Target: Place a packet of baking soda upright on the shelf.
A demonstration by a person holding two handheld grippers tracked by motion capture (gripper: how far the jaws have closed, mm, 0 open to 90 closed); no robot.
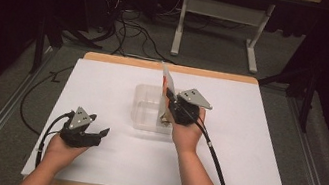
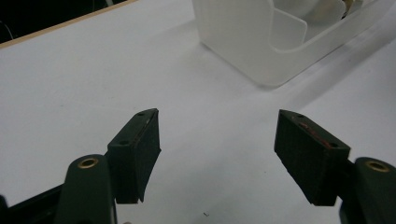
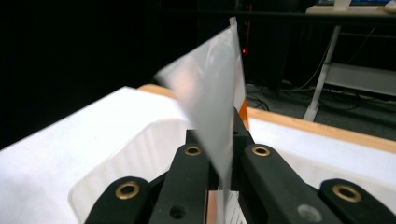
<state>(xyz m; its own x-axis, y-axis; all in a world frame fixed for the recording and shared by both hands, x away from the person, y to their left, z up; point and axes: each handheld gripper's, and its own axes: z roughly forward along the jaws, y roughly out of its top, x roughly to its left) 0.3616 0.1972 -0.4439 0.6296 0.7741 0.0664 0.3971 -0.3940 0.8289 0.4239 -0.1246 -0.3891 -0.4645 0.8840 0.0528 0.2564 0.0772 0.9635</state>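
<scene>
Right gripper [image 1: 170,95] pinches a packet [image 1: 168,80] above the clear bin [image 1: 145,112].

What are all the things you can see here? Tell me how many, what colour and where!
Table: one, white top with a wooden edge, in the middle of the room.
Plastic container: one, clear, with a divider inside, at the table's centre.
Thin sheet: one, pale and see-through, held upright above the container.
Second table: one, pale grey legs, on the floor at the back.
Cables: several, black, on the floor behind the table.
Left gripper: one, black, fingers apart, low over the near left of the table.
Right gripper: one, black, fingers closed on the sheet, at the container.
Hands: two, coming in from the bottom edge.
</scene>
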